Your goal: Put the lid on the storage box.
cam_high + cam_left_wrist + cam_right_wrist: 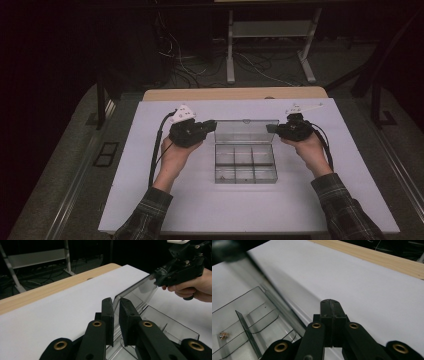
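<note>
A clear plastic compartment box [245,176] lies at the middle of the white table, its lid [245,131] standing upright at the back. My left gripper [212,125] is at the lid's left edge. In the left gripper view its jaws [116,307] are closed on the thin lid edge [135,293]. My right gripper [272,129] is at the lid's right top corner, and its tip [157,277] meets that corner. Its jaws [332,312] are shut flat together; whether they pinch the lid I cannot tell. A tiny gold part [222,335] lies in one compartment.
The white sheet [175,210] covers a wooden table whose bare strip [235,93] shows at the far edge. Behind the table are a metal stand [230,50] and cables on the floor.
</note>
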Tool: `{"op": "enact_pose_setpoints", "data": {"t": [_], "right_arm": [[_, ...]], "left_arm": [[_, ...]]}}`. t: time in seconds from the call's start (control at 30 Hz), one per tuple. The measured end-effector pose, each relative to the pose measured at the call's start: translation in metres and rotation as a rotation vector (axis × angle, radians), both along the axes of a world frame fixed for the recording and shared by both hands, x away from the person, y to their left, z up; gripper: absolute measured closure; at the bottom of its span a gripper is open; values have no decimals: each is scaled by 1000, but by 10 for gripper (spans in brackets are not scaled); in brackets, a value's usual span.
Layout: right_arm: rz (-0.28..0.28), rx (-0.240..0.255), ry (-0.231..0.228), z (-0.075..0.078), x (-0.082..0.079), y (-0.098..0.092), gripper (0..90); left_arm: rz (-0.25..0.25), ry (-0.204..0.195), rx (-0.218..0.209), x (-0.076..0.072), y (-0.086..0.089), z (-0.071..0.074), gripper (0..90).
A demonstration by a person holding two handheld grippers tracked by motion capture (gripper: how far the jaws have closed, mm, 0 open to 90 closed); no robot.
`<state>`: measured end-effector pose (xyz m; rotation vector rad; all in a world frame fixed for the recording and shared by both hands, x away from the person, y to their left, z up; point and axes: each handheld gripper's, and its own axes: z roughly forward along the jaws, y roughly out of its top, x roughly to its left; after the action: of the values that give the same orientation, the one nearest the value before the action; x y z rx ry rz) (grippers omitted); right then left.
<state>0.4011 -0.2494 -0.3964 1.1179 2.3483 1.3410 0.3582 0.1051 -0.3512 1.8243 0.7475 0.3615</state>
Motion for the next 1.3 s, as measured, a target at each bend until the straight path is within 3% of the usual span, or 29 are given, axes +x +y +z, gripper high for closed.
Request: {"op": "enact_pose_setpoints", "data": {"t": [0.23, 0.53, 0.9, 1.13, 1.3], "right_arm": [[-14, -5, -10, 1, -6, -8, 895], [-1, -4, 18, 3, -26, -20, 895], [80, 10, -4, 13, -64, -24, 895], [126, 50, -52, 23, -76, -21, 895], [138, 76, -57, 26, -79, -22, 895]], "left_arm": [[-2, 1, -7, -6, 2, 0, 822], [-10, 2, 1, -17, 3, -3, 828], [-23, -7, 25, -30, 4, -6, 829], [-36, -5, 33, -38, 5, -9, 826], [-46, 0, 39, -43, 6, -12, 828]]}}
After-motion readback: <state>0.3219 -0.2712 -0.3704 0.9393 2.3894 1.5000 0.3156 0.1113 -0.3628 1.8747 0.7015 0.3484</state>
